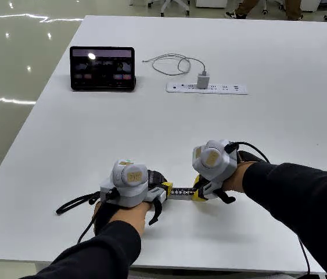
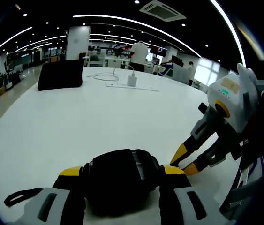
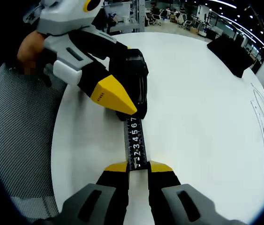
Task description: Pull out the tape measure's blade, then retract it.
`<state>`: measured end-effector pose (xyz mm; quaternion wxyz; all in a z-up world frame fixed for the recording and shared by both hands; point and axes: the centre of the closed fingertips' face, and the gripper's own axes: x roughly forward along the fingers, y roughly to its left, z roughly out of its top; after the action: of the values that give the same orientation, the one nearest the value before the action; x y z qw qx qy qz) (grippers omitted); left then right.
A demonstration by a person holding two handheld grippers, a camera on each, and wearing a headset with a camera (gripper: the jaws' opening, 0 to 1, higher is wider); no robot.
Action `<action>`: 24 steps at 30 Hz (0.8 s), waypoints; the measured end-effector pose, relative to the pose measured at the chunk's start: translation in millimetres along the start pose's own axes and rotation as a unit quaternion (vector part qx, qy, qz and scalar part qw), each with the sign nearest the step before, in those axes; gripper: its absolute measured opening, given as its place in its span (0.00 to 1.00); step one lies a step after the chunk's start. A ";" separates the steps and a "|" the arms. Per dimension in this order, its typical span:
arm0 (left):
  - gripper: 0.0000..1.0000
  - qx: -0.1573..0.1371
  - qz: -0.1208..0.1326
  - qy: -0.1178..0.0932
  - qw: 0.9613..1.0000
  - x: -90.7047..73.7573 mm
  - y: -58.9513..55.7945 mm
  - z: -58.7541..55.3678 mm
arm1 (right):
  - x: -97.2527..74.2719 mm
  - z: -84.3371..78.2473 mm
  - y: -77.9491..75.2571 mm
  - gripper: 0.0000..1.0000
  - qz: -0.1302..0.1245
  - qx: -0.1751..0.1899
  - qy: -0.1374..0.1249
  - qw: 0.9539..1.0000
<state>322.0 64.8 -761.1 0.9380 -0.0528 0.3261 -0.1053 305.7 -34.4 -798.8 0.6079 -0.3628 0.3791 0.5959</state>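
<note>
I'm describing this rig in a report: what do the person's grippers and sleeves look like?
The left gripper and right gripper each have a light grey rounded body with a yellowish sticker on top, black jaws and yellow fingertips. A thin black cable runs from each. The person wears black long sleeves.

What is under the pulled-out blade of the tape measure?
Bare white table is seen below the blade. The blade's tip is hidden between the right gripper's shut jaws; its other end enters the black case, held by the left gripper.
</note>
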 end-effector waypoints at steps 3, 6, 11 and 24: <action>0.59 -0.005 -0.002 0.000 1.000 -0.7 0.2 0.0 | 0.1 3.6 -0.2 0.10 0.002 0.000 -0.004 1.000; 0.59 -0.008 -0.003 0.001 1.000 -0.9 0.5 0.2 | 0.1 4.3 0.1 0.10 0.004 0.000 -0.004 1.000; 0.59 -0.014 -0.007 -0.001 1.000 -1.3 0.7 0.7 | 0.9 5.8 0.1 0.10 0.004 -0.005 -0.003 1.000; 0.59 -0.013 -0.017 0.003 1.000 -1.7 0.3 0.1 | 3.6 9.7 -0.8 0.10 0.009 -0.002 0.001 1.000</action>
<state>320.7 65.4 -760.1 0.9344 -0.0702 0.3291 -0.1168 306.8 -24.1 -797.6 0.6017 -0.3615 0.3812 0.6017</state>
